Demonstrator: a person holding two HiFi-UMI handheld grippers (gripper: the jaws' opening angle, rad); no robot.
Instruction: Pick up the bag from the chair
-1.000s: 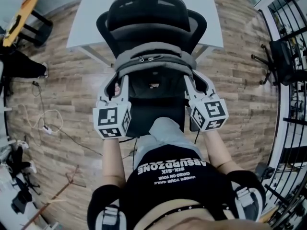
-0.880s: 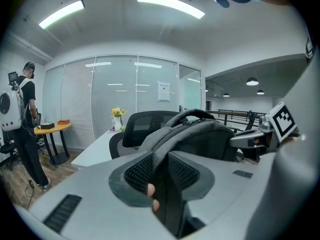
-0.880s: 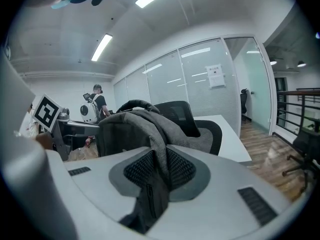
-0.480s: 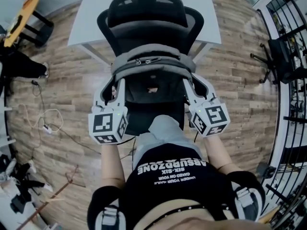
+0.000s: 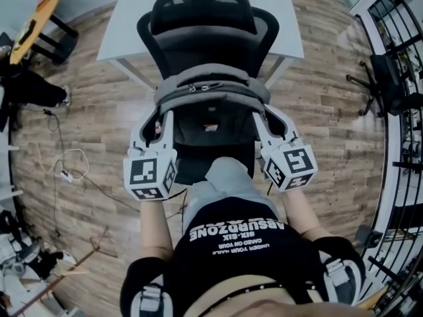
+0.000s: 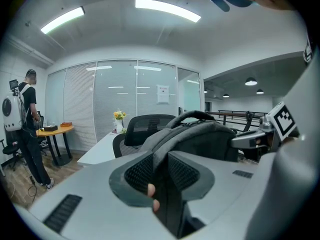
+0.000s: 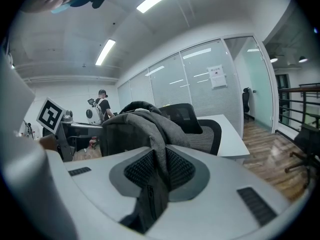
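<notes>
A grey backpack (image 5: 210, 90) hangs between my two grippers in front of the black mesh office chair (image 5: 206, 25), above its seat (image 5: 211, 154). My left gripper (image 5: 160, 121) is shut on the bag's left side; in the left gripper view grey fabric (image 6: 162, 154) is pinched between the ribbed pads (image 6: 140, 171), and the bag's top handle (image 6: 192, 115) arches above. On the bag's right side my right gripper (image 5: 261, 119) is shut too, with a fold of fabric and a zipper (image 7: 159, 159) squeezed between its pads (image 7: 177, 168).
A white desk (image 5: 125, 25) stands behind the chair on the wooden floor. Cables (image 5: 63, 167) lie at the left. A person (image 6: 27, 129) stands by a round orange table (image 6: 52, 130). A black railing (image 5: 396, 111) runs along the right.
Both grippers have drawn slightly toward me with the bag still held, and the left one shifted a little. The chair and bag sit a bit higher in the head view.
</notes>
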